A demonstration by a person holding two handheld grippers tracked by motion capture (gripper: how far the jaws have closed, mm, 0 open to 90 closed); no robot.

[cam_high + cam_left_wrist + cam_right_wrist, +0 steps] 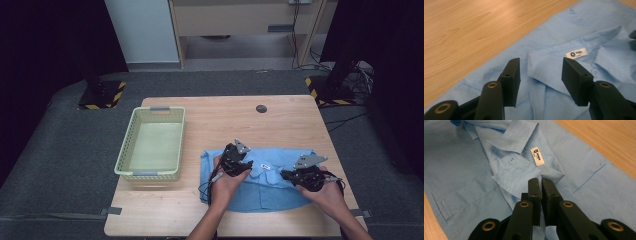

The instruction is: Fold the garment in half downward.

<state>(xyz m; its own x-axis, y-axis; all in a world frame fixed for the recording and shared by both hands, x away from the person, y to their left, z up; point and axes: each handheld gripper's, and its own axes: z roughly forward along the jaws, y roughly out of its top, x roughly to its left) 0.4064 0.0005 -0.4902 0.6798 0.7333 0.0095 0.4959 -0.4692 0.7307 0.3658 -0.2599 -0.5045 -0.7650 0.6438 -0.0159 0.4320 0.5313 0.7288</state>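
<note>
A white label [576,53] stood sewn inside the collar [564,75] of the light blue shirt [260,180] — it carried a dark round emblem and a short printed word beside it, with a smaller line below. The print was too small and blurred to read in the left gripper view. In the right gripper view the same label [537,156] showed the emblem and dark lettering, likewise illegible. No other text, number or sign could be read.
</note>
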